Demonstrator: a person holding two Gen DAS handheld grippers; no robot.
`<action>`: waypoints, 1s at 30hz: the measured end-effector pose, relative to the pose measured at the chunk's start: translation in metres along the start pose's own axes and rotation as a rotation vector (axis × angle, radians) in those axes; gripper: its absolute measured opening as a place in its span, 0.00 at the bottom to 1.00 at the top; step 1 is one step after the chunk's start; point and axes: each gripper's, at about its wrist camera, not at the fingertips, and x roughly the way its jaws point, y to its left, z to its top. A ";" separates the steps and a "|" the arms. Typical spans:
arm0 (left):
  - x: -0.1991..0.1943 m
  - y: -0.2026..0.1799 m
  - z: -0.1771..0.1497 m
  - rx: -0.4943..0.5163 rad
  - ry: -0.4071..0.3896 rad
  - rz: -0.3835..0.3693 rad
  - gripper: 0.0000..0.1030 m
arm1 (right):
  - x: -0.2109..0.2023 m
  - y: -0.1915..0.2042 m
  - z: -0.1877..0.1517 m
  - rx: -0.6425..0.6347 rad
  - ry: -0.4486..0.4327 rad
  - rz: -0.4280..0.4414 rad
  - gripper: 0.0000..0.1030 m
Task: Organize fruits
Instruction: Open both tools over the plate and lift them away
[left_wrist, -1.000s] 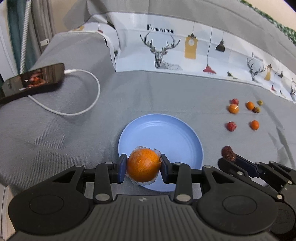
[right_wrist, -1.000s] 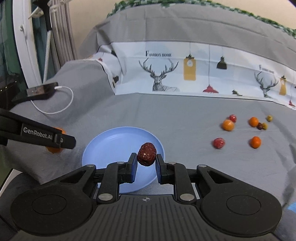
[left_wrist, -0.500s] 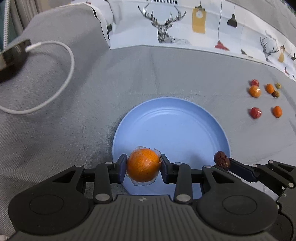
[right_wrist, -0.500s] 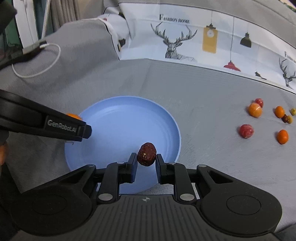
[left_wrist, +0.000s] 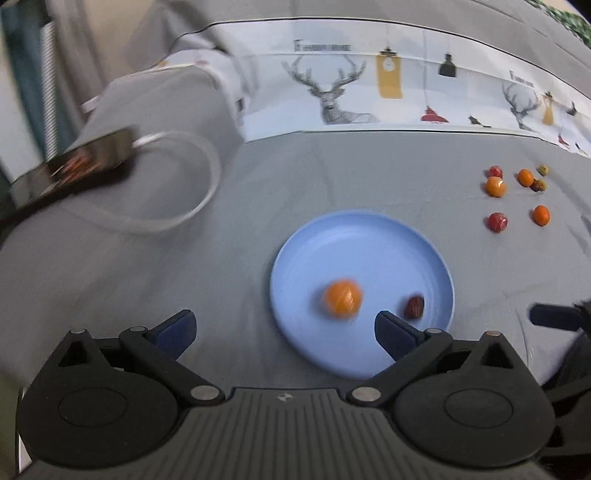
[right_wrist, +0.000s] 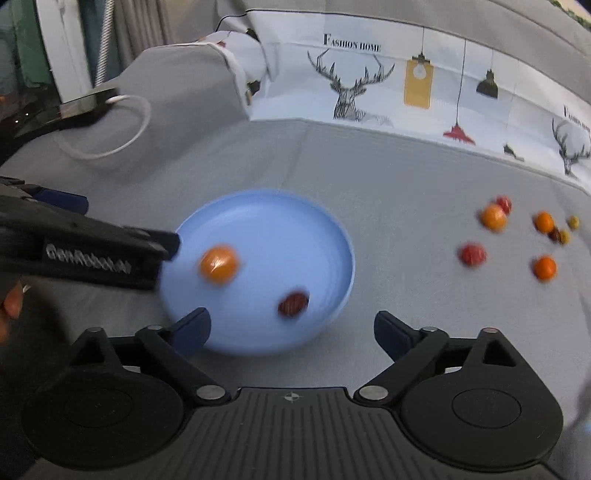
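Left wrist view: As my left gripper (left_wrist: 284, 328) has just been opening, its jaws stand wide apart with nothing between; the orange (left_wrist: 341, 298) and the date (left_wrist: 414, 307) lie on the blue plate (left_wrist: 369, 236).
Right wrist view: My right gripper (right_wrist: 291, 328) has just been opening too, empty.
Left to do: The loose fruits (right_wrist: 472, 254) at three o'clock wait on the cloth (right_wrist: 406, 184).

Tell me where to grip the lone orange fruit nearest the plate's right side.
Take the lone orange fruit across its middle, coming from above with the right claw, probably. It is round, sits alone on the grey cloth, and has clear space on both sides.
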 end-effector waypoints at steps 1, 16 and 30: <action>-0.008 0.004 -0.008 -0.023 0.012 0.004 1.00 | -0.010 0.001 -0.008 0.003 0.000 0.006 0.96; -0.074 -0.017 -0.059 -0.060 0.060 0.039 1.00 | -0.101 0.002 -0.050 0.002 -0.206 -0.046 0.98; -0.104 -0.032 -0.068 -0.019 0.008 0.066 1.00 | -0.131 0.001 -0.061 0.013 -0.283 -0.043 0.99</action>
